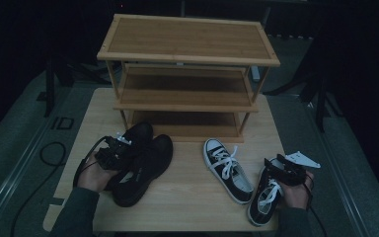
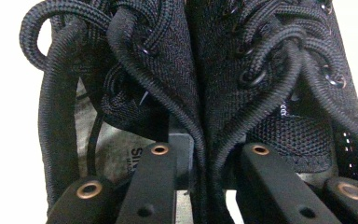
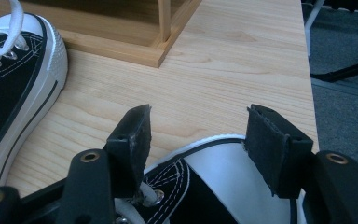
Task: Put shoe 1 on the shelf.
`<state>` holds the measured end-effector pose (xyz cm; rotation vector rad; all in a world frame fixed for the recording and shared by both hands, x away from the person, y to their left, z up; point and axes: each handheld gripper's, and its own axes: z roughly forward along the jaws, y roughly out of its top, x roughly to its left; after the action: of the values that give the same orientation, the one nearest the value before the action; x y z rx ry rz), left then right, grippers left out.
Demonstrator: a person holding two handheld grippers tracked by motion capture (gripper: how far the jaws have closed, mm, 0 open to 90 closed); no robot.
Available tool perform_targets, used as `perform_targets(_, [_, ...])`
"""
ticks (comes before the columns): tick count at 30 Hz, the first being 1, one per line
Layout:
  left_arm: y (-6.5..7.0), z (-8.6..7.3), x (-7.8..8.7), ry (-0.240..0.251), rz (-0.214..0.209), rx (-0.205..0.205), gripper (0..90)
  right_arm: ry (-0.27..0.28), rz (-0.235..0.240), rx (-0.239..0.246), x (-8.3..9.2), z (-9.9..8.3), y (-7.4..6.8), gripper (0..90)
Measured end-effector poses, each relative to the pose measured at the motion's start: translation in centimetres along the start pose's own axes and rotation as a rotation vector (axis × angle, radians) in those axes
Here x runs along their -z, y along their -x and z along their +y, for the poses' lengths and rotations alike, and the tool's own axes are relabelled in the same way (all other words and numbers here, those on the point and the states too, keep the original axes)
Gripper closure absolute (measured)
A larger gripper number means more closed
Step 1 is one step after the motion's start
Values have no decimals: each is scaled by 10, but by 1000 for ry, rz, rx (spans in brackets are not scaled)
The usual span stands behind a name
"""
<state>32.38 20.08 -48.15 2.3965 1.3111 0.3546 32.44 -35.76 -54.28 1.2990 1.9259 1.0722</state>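
Observation:
Two black lace-up shoes (image 1: pixel 145 168) stand side by side at the table's left. My left gripper (image 1: pixel 116 150) sits over their openings. In the left gripper view its jaws reach down into the two shoes (image 2: pixel 186 74), one jaw in each, and pinch the shoes' touching inner walls together. A black-and-white sneaker (image 1: pixel 262 200) lies at the front right. My right gripper (image 1: pixel 276 168) hovers at its toe end, jaws apart on either side of the white toe cap (image 3: pixel 228 186), pads off it. The second sneaker (image 1: pixel 227 170) lies to its left.
A three-tier wooden shoe rack (image 1: pixel 187 54) stands at the back of the light wooden table (image 1: pixel 187 207), its shelves bare. Its front corner post (image 3: pixel 164 28) rises just beyond the sneakers. The table's right edge (image 3: pixel 307 70) drops to dark floor close to my right gripper.

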Motion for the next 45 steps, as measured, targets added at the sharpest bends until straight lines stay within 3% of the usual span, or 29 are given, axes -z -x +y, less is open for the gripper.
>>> perform_targets(13, [4, 1, 4, 35, -5, 29, 836, 1, 2, -2, 0, 0, 0, 406])
perform_targets(23, [9, 14, 9, 52, -1, 15, 834, 1, 2, -2, 0, 0, 0, 406])
perform_targets(45, [16, 38, 0, 48, 8, 34, 833, -1, 4, -3, 0, 0, 0, 405])
